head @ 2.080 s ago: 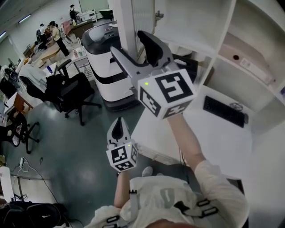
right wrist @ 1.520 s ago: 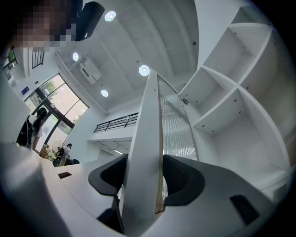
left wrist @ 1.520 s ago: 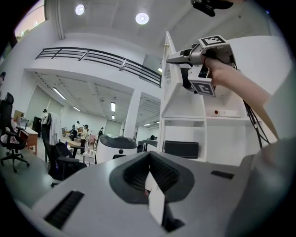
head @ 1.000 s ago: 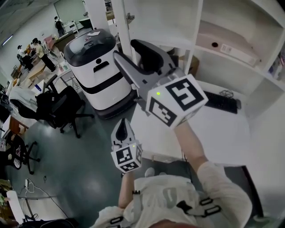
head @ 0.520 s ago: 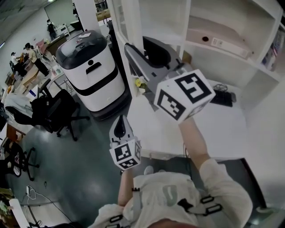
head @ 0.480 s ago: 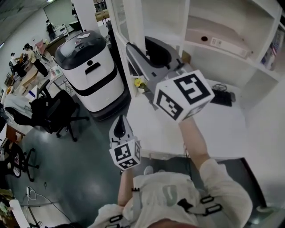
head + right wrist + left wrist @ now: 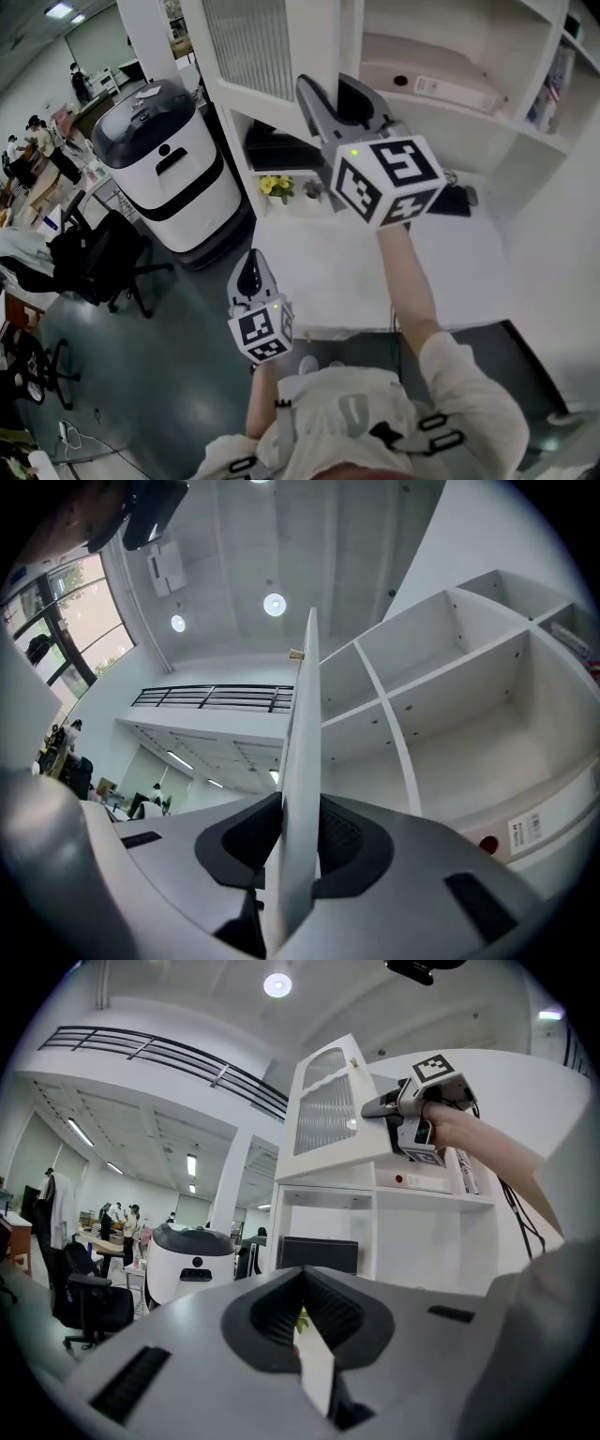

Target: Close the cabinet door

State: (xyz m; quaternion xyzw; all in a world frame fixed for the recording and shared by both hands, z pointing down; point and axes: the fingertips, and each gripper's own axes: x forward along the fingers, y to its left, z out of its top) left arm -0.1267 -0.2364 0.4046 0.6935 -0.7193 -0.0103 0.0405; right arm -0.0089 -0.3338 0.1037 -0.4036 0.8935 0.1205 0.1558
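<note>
Right gripper view | right hand-held gripper (image 7: 296,806) jaws just closing, clamped on cabinet door (image 7: 302,696) edge | advise: hold grip square, swing door steadily home

- Head cam: up top, looking steeply down over the left gripper (image 7: 251,262), right gripper (image 7: 328,89) and desk (image 7: 375,272).
- Left gripper cam: low, level, well back from the shelves (image 7: 431,1199). It catches the right gripper up at the cabinet door (image 7: 328,1110).
- Right gripper cam: tilted up, hard against that door's edge, and it shares the shelves too.
</note>
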